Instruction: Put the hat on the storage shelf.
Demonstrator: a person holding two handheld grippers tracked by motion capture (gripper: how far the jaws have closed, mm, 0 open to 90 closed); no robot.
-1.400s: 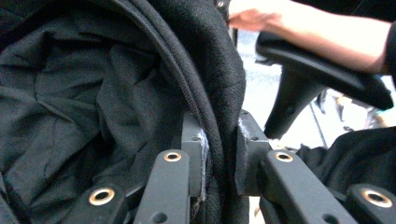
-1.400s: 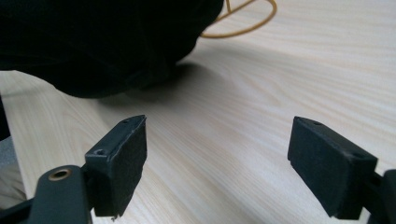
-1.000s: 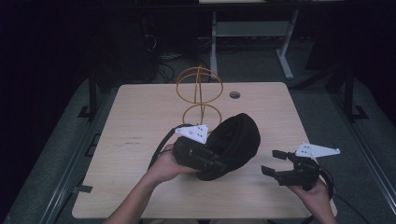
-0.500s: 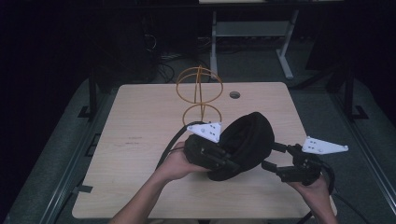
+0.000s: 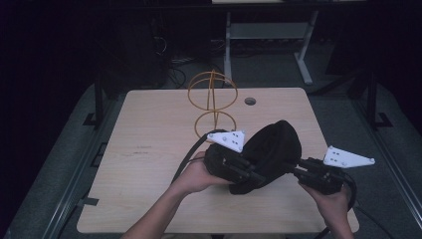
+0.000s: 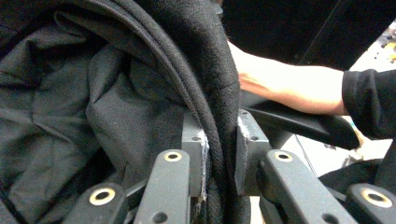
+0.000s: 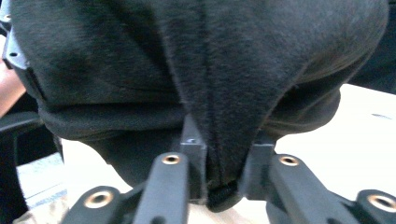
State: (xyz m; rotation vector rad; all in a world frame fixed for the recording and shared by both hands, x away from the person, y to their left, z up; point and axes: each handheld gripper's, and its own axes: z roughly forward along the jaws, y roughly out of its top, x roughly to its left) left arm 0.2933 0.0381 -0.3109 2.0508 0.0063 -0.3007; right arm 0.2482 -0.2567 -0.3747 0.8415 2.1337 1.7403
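Gripping the black hat (image 5: 271, 149) from opposite sides, both grippers hold it lifted above the near right part of the wooden table (image 5: 149, 169), in front of the wire stand (image 5: 213, 102). The left gripper (image 5: 249, 174) has its jaws clenched on the hat's brim edge, lining exposed, and the right gripper (image 5: 298, 170) pinches a fold of the crown, likely to keep it open and steady. A second ago the right gripper stood apart from the hat, jaws released; it has since closed in and clamped on.
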